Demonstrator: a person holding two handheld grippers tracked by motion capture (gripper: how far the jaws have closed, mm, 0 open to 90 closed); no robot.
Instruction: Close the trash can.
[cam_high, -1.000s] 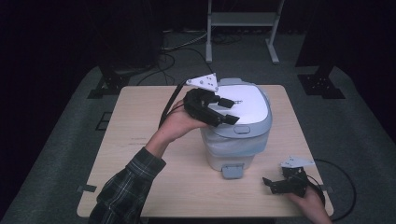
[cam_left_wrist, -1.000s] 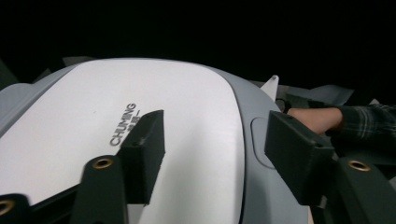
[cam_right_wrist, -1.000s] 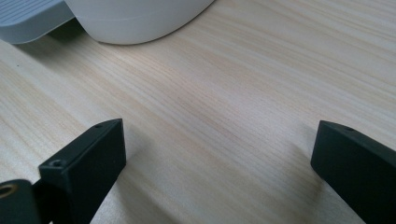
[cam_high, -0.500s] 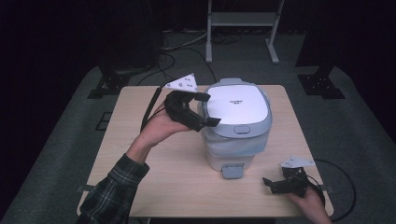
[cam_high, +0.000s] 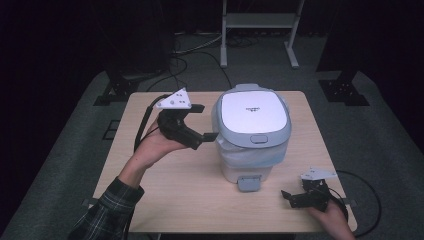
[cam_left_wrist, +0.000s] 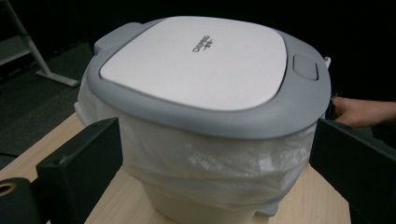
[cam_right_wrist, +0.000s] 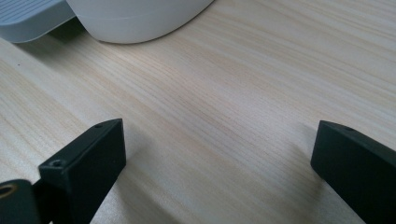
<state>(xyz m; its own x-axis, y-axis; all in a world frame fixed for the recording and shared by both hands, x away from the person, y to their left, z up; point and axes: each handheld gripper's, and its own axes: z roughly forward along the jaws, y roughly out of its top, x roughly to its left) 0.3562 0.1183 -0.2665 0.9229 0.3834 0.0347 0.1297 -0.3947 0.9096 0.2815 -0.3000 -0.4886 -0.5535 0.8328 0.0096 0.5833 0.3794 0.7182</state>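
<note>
Opening left gripper (cam_high: 206, 121) beside bin (cam_high: 252, 165) | lid (cam_left_wrist: 196, 63) lettering unreadable | right gripper (cam_high: 286, 195) released

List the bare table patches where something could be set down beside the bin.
Free: the light wooden table along its near edge between the plaid sleeve and the grey pedal; also the strip right of the white lidded plastic bin. Crowded: left of the bin, where the left tool hovers open.

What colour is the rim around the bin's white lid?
Grey; the rim around the lid shows best in the left gripper view.
</note>
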